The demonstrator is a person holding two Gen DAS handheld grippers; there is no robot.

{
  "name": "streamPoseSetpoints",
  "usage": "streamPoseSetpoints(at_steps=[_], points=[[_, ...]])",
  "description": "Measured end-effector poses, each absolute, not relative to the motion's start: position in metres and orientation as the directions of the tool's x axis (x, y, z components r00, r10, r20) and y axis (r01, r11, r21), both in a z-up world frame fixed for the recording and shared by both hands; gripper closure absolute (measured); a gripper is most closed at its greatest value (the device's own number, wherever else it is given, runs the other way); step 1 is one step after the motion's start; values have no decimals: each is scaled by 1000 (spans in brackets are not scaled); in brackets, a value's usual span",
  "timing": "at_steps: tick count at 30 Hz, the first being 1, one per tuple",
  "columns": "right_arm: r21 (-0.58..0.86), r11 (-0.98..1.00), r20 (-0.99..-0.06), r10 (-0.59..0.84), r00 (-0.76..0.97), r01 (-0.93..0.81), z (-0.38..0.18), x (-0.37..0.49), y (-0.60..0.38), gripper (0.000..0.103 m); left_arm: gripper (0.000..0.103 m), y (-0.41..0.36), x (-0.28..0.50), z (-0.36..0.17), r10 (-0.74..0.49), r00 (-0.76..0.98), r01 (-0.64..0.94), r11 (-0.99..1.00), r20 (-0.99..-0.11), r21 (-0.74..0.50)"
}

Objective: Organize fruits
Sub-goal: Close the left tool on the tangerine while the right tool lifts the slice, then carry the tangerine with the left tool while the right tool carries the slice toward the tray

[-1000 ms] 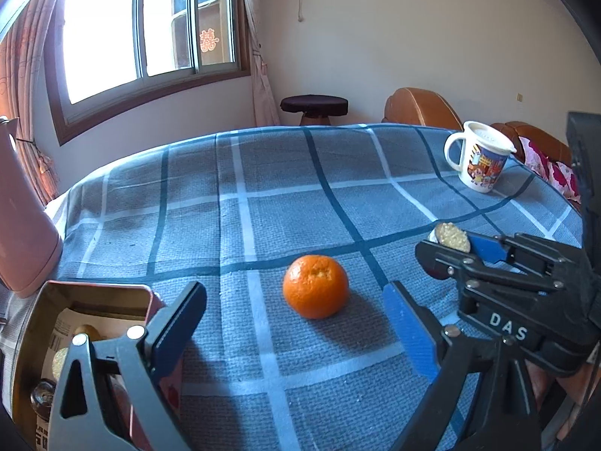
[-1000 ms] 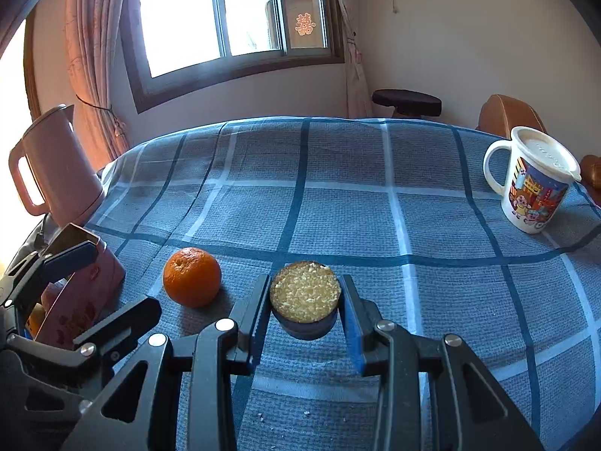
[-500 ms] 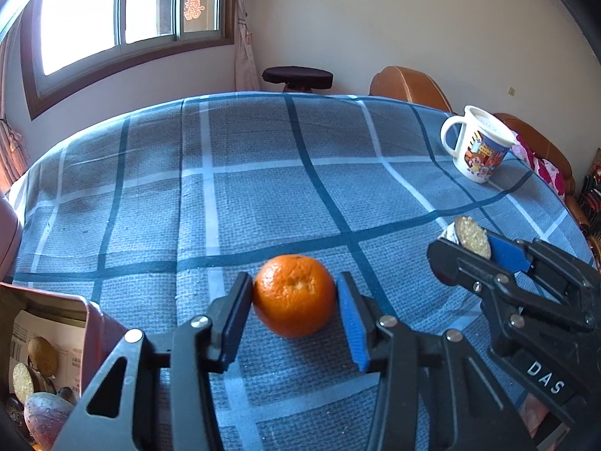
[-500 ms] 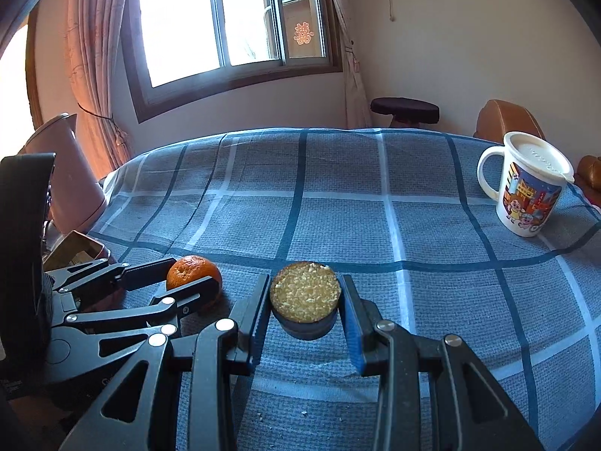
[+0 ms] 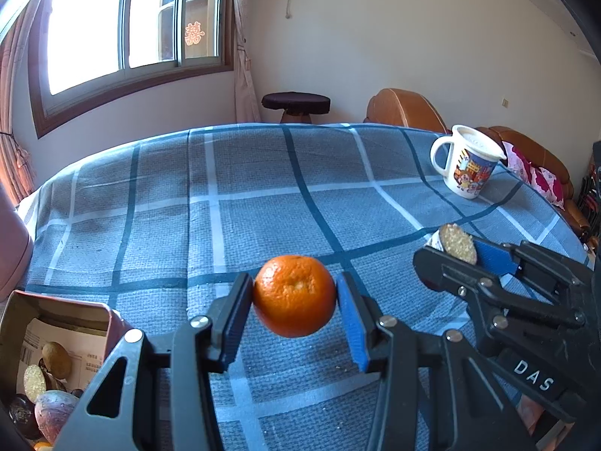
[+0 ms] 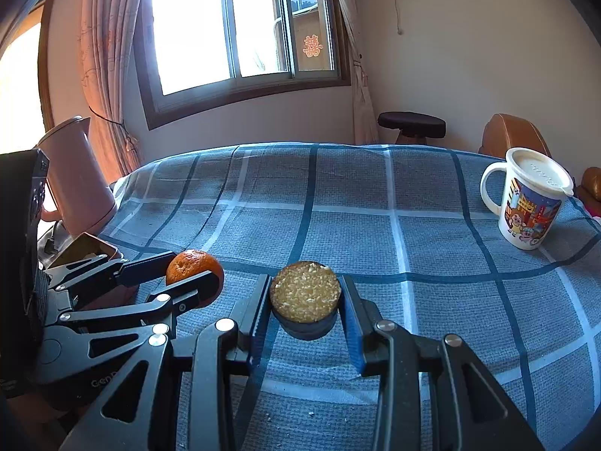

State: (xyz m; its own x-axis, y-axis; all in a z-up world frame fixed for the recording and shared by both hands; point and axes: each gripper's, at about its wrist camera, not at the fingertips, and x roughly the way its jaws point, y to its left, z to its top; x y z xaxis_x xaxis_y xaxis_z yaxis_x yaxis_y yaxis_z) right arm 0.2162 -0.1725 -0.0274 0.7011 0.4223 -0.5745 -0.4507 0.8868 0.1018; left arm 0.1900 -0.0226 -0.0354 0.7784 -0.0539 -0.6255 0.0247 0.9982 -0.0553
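Note:
My left gripper is shut on an orange, both pads pressing its sides just over the blue checked tablecloth. The right wrist view shows the same orange at the left, in the left gripper. My right gripper is shut on a round dark piece with a yellow grainy top. That piece and the right gripper show at the right of the left wrist view.
An open reddish box with several fruits in it sits at the near left, also seen as the box. A pink kettle stands behind it. A lidded cartoon mug stands far right. Chairs and a stool are beyond the table.
The left gripper's jaws came in from wide open onto the orange and now grip it, tilted slightly upward. The right gripper has kept still with its round piece.

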Motion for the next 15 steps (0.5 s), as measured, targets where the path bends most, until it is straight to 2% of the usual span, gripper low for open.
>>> streamPoseSetpoints(at_steps=[15], points=[[118,882,-530,445,722,-456,-23,210,-178,66,55,-20,177,-26,-45,827,18,998,-560,-54]])
